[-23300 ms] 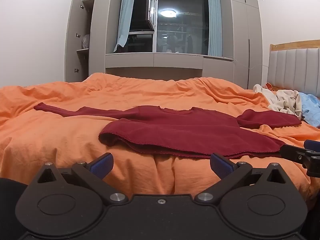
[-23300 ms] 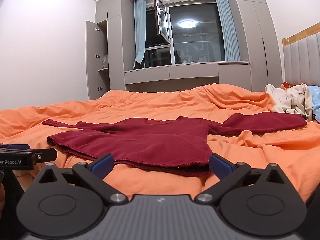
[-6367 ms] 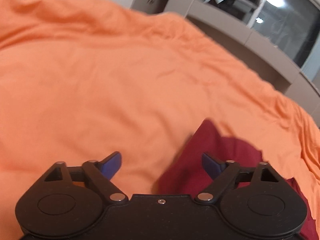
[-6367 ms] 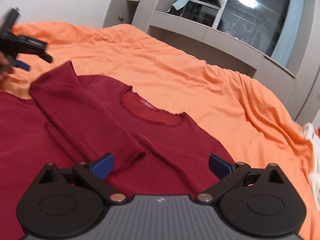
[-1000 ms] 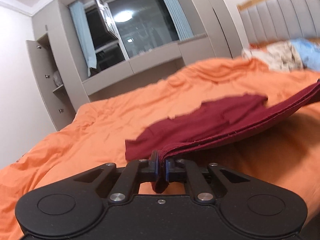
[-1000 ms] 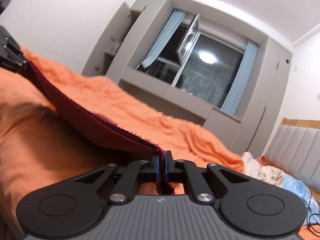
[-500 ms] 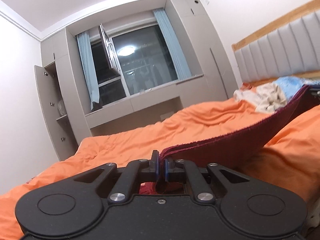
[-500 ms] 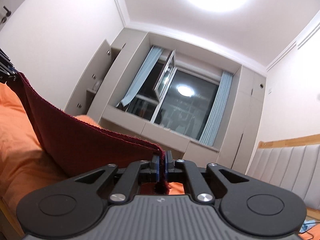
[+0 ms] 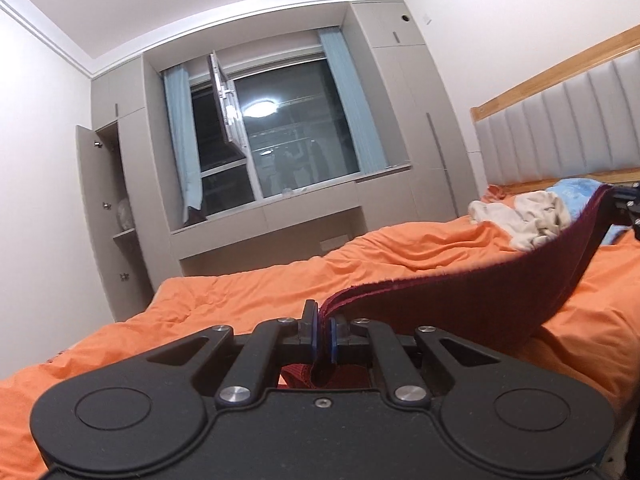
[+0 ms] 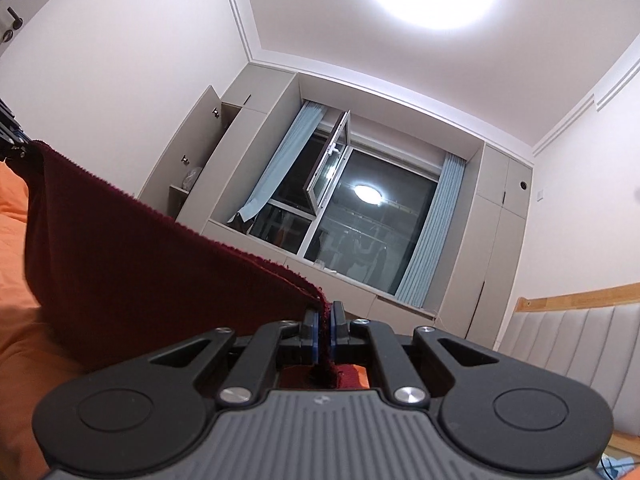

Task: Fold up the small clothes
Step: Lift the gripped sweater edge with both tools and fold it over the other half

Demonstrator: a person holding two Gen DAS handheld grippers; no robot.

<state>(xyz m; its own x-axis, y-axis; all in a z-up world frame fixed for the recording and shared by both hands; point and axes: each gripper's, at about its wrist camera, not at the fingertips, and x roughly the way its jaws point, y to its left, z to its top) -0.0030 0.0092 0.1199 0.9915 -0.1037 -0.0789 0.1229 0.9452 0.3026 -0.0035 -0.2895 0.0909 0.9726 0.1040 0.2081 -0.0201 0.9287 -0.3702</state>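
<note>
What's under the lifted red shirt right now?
Under the red shirt, held between the left gripper and the right gripper, only the orange duvet shows. The hanging cloth hides the bed directly beneath it, so anything lying there cannot be seen.

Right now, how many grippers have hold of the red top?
2. The left gripper is clamped on one end of the red top's edge, the right gripper on the other end, with the cloth hanging between them above the orange bedding.
</note>
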